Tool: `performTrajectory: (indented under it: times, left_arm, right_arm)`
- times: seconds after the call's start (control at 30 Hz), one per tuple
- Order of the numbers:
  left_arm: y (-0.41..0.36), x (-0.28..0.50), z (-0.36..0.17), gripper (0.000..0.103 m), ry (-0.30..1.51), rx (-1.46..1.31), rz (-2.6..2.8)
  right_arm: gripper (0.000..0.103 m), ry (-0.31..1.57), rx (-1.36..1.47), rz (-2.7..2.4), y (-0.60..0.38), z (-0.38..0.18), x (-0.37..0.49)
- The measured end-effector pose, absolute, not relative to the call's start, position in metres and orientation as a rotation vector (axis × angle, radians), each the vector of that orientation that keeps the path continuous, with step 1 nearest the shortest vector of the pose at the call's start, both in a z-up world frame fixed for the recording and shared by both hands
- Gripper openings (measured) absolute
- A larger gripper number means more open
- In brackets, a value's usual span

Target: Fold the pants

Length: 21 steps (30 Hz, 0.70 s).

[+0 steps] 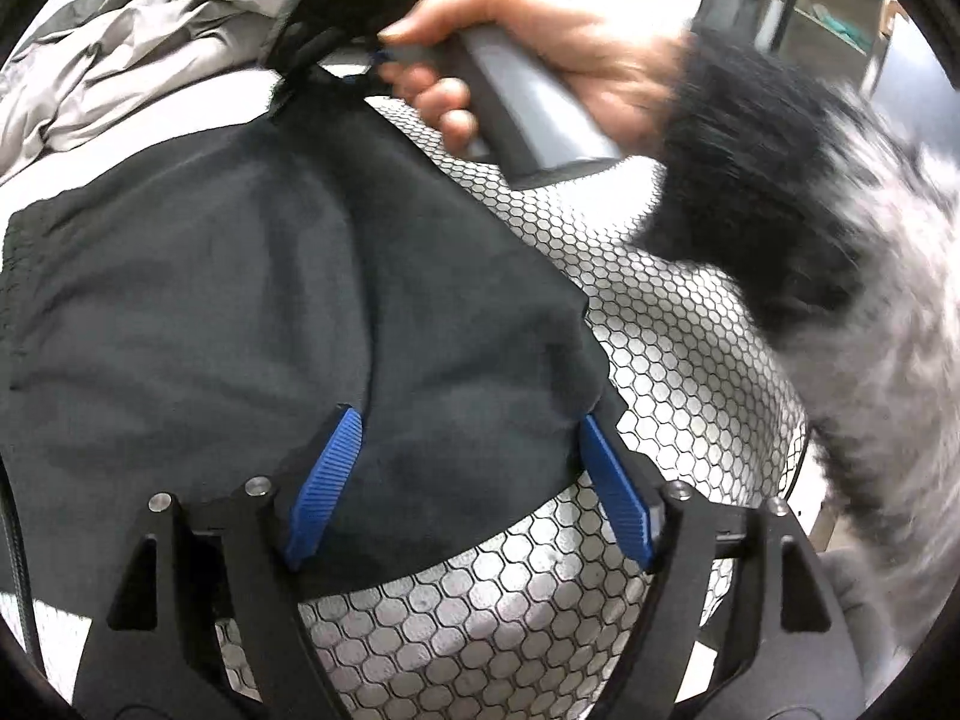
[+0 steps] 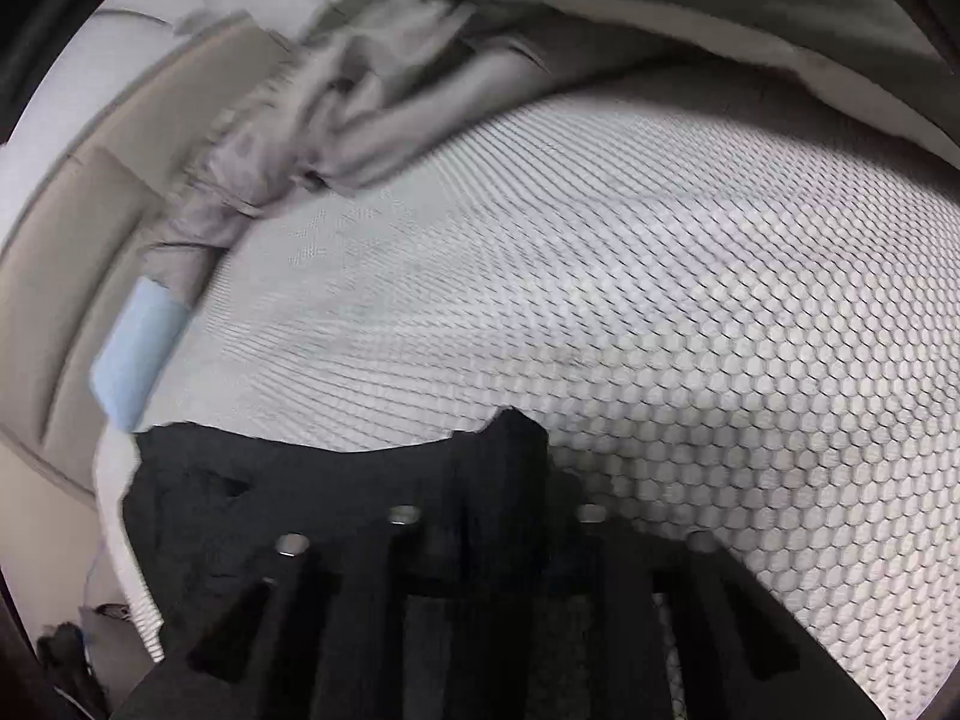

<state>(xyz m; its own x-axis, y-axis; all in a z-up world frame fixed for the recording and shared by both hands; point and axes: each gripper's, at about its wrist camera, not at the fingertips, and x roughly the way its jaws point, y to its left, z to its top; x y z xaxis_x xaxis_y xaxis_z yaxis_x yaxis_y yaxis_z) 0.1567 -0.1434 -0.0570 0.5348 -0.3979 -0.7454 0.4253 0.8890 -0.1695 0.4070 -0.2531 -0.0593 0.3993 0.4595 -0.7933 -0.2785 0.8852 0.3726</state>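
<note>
Left hand-held gripper [image 1: 468,480] hangs spread wide over the black pants [image 1: 240,276] on the honeycomb-patterned surface [image 1: 660,324]; right hand-held gripper [image 2: 504,480] pinches one pants corner, lifted. Folding looks midway: first fold underway, smoothing remains

Hexagon-patterned mat [image 1: 660,324] under black pants [image 1: 240,300], grey garments [image 1: 120,60]

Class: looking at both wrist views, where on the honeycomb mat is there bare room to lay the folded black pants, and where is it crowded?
Bare honeycomb mat stretches ahead of the right gripper, bordered by the grey garments at the far edge. A smaller bare strip lies between the black pants and the fuzzy sleeve. Crowded: the far edge, and under the left gripper.
</note>
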Motion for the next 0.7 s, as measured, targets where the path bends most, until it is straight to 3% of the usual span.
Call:
performTrajectory:
  times: [0.23, 0.3, 0.47, 0.63, 0.7]
  left_arm:
    - [-0.12, 0.124, -0.039, 0.077, 0.876, 0.027, -0.531]
    - [-0.095, 0.123, -0.026, 0.077, 0.836, -0.026, -0.504]
    - [-0.027, 0.143, -0.015, 0.074, 0.754, -0.043, -0.318]
    - [-0.002, 0.164, -0.037, 0.031, 0.835, 0.011, -0.288]
    - [-0.006, 0.169, -0.049, 0.031, 0.851, 0.05, -0.288]
  right_arm:
    - [0.034, 0.902, 0.16, 0.38, -0.315, -0.021, 0.292]
    - [0.049, 0.837, 0.138, 0.355, -0.322, -0.014, 0.241]
    - [0.049, 0.8, 0.114, 0.4, -0.291, -0.029, 0.165]
    - [0.049, 0.78, -0.008, 0.473, -0.234, -0.052, 0.151]
    - [0.049, 0.827, -0.069, 0.471, -0.215, -0.071, 0.157]
